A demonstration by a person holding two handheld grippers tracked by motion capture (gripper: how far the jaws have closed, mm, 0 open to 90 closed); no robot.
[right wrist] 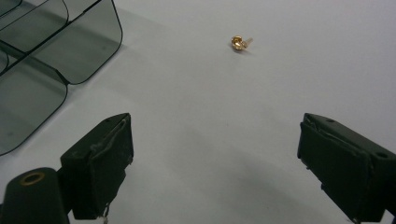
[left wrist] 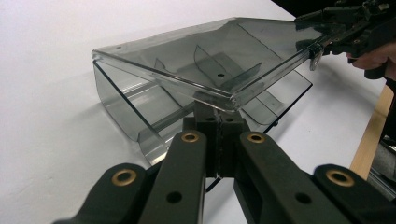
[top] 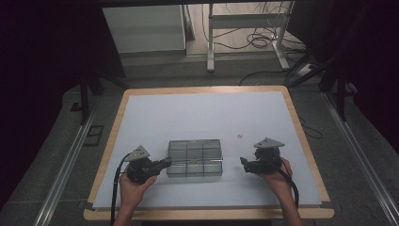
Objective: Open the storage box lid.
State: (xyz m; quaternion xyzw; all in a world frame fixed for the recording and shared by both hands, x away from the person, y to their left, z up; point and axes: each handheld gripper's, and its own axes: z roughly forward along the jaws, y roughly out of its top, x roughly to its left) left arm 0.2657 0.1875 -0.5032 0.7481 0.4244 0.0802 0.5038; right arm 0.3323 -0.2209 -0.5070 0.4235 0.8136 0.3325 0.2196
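A smoky clear plastic compartment box (top: pixel 195 158) lies on the white mat near the front of the table. In the left gripper view its lid (left wrist: pixel 210 56) stands raised at a slant over the divided tray (left wrist: pixel 121 100). My left gripper (left wrist: pixel 217 119) is shut, its joined tips pressed under the lid's near edge, with nothing between the jaws. In the high view the left gripper (top: pixel 163 163) meets the box's left end. My right gripper (top: pixel 243 163) hovers a little to the right of the box, apart from it. Its jaws (right wrist: pixel 215 126) stand wide open over bare mat.
A tiny gold piece (right wrist: pixel 241 43) lies loose on the mat (top: pixel 202 117) beyond the right gripper, also seen as a gold piece (top: pixel 240 136) behind the box's right end. The wooden table rim (top: pixel 207 89) frames the mat. Desk legs and cables lie on the floor behind.
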